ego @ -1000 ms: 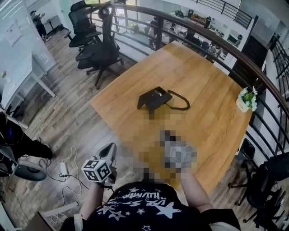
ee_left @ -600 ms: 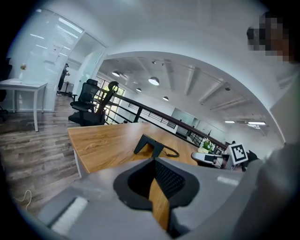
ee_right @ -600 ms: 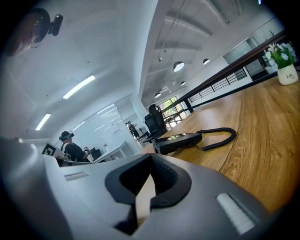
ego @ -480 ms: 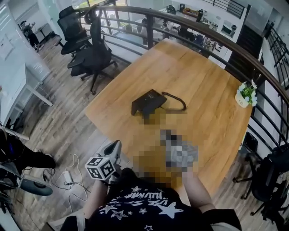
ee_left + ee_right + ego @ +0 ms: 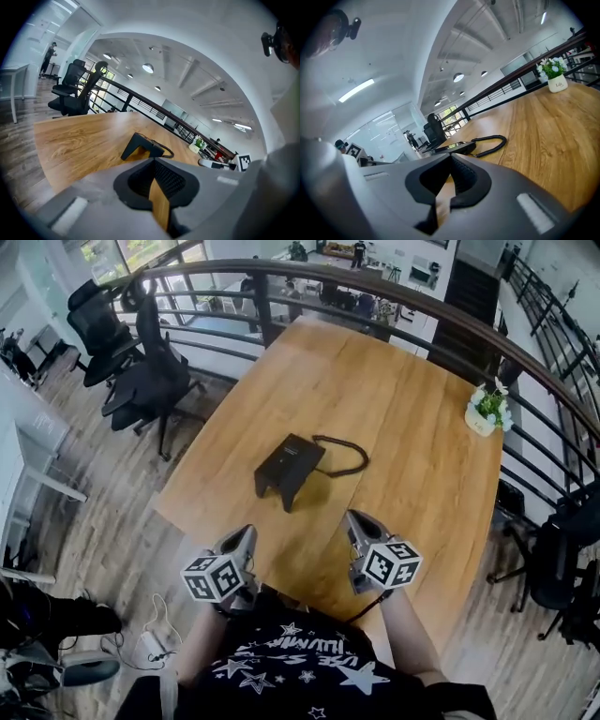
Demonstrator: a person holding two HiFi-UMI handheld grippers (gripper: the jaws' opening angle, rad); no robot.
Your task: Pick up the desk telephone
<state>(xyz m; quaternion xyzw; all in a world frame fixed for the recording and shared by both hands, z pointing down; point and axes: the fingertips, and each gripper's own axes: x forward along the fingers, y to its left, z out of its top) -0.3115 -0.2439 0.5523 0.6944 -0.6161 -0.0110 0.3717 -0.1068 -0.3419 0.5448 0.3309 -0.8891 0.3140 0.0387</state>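
The black desk telephone (image 5: pixel 287 468) lies on the wooden table (image 5: pixel 422 465), its coiled cord (image 5: pixel 343 457) looping off to the right. My left gripper (image 5: pixel 242 542) hovers at the table's near edge, below and left of the phone, jaws shut and empty. My right gripper (image 5: pixel 357 524) hangs over the near edge, below and right of the phone, also shut with nothing held. In the left gripper view the phone (image 5: pixel 140 146) sits ahead beyond the closed jaws (image 5: pixel 154 168). The right gripper view shows the phone (image 5: pixel 452 147) and cord (image 5: pixel 490 142) ahead of its jaws (image 5: pixel 450 161).
A small white pot with a plant (image 5: pixel 487 410) stands at the table's far right edge. A curved dark railing (image 5: pixel 375 282) runs behind the table. Black office chairs (image 5: pixel 141 371) stand to the left on the wooden floor. Cables (image 5: pixel 155 643) lie on the floor at lower left.
Both grippers have come forward to the table's near edge, closer to the phone. The left one moved up and right. The head view has swung, so the phone sits lower in the picture.
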